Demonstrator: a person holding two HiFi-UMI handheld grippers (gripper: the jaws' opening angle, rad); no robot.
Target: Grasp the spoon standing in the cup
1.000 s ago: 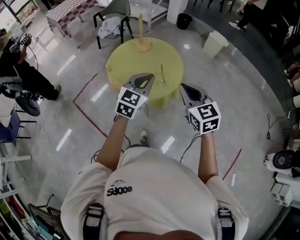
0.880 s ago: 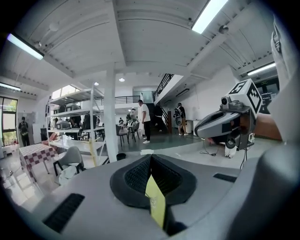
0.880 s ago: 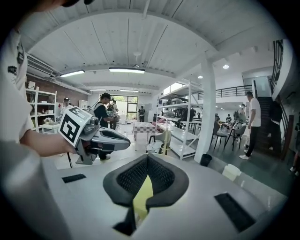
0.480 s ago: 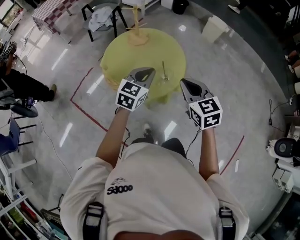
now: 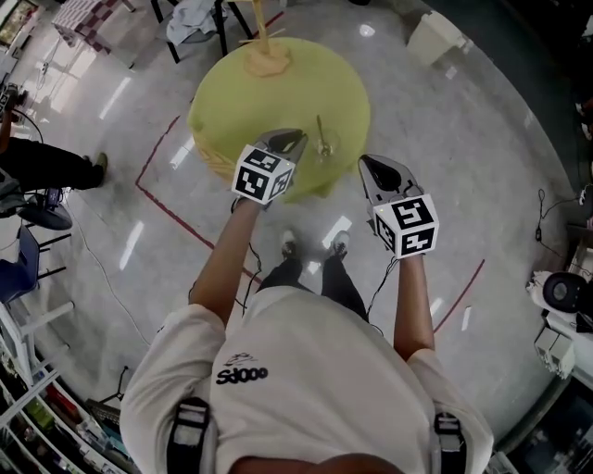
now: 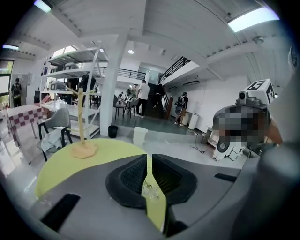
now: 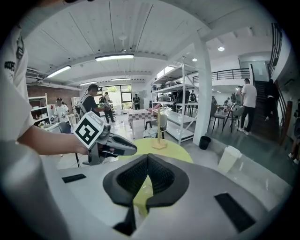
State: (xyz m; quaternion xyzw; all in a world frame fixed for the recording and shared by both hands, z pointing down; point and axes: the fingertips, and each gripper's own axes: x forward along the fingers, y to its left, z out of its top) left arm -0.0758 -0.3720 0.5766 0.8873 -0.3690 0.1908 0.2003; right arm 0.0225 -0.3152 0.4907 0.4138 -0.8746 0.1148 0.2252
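A clear cup (image 5: 323, 148) with a spoon (image 5: 321, 132) standing upright in it sits on the near side of a round yellow table (image 5: 278, 97). My left gripper (image 5: 294, 138) hovers over the table's near edge, just left of the cup, jaws shut on nothing. Through the thin slit between its jaws, the left gripper view shows the cup (image 6: 152, 193) and spoon (image 6: 146, 183) straight ahead of the left gripper (image 6: 150, 157). My right gripper (image 5: 367, 163) hangs off the table's edge, right of the cup, also shut and empty. The right gripper view looks along the right gripper (image 7: 147, 155) to the table (image 7: 176, 150).
A wooden peg stand (image 5: 265, 54) rises at the table's far side. Behind the table are a chair with cloth (image 5: 197, 15) and a white bin (image 5: 435, 33). Red tape lines (image 5: 163, 209) mark the floor. A person (image 5: 42, 165) is at the left, and equipment (image 5: 561, 294) at the right.
The person has walked toward the table, so the table and cup are closer to both grippers. Both grippers have stayed shut.
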